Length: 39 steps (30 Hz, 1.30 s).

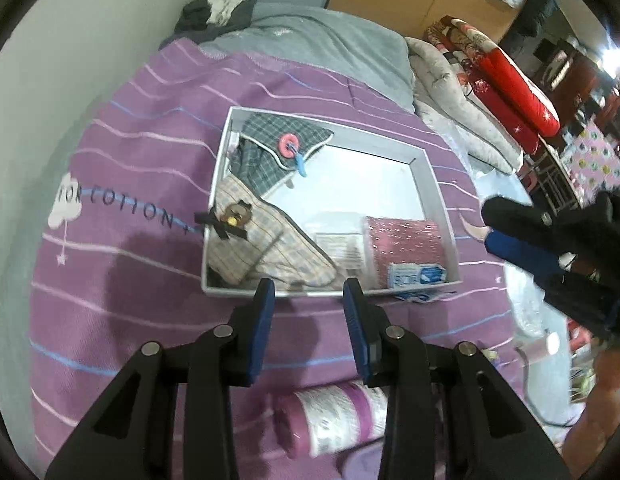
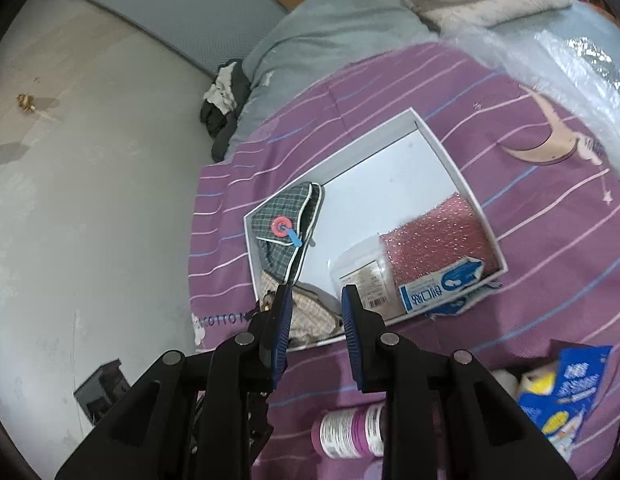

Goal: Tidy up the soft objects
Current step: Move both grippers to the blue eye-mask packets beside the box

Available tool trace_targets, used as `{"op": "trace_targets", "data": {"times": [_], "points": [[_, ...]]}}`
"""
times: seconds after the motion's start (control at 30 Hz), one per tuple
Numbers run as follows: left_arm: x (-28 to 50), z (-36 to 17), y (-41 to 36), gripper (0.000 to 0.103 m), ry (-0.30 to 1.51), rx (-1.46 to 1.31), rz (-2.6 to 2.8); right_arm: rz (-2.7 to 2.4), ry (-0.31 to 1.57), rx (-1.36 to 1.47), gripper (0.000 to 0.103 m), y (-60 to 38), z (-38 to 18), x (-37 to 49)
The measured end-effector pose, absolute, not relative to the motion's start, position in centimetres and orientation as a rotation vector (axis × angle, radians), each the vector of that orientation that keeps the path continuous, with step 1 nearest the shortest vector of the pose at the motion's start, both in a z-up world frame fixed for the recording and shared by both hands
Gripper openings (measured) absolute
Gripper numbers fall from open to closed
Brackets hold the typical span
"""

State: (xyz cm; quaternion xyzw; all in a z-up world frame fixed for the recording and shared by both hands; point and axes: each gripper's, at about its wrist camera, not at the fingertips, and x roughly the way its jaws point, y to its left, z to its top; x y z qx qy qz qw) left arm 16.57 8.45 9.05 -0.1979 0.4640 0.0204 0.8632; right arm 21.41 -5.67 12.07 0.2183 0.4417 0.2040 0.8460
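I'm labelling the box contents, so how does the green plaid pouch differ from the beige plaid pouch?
The green plaid pouch is dark green with white piping; the beige plaid pouch is pale with thin coloured lines. The green one carries a pink ring with a blue clip; the beige one carries a brown charm with a black bow. The green one lies at the far end of the white box, the beige one nearer the grippers. Both are soft checked fabric and overlap each other.

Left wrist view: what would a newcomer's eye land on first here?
The white box on the purple striped bedspread, holding a green plaid pouch with a pink ring, a beige plaid pouch and a glittery pink sponge. Nearer, a purple roll lies below the open left gripper.
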Motion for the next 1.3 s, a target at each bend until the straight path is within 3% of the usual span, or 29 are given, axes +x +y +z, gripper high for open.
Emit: {"op": "trace_targets", "data": {"times": [0.1,0.2,0.5,0.8,1.3], "points": [[16.2,9.5,7.8,0.037,0.982,-0.429,0.022,0.409,0.915,0.438,0.040,-6.7,12.4,19.9],[15.9,9.9,6.5,0.037,0.992,-0.389,0.029,0.379,0.904,0.420,0.042,-7.7,12.3,18.7],[16.2,9.8,2.8,0.045,1.076,-0.357,0.023,0.235,0.989,0.442,0.063,-12.1,10.1,17.1],[16.1,9.8,1.0,0.045,1.144,-0.208,0.143,0.221,1.040,0.435,0.063,-15.1,8.8,16.9],[16.4,9.6,0.5,0.045,1.136,-0.227,0.100,0.230,1.078,0.420,0.063,-16.8,7.5,17.7]]}}
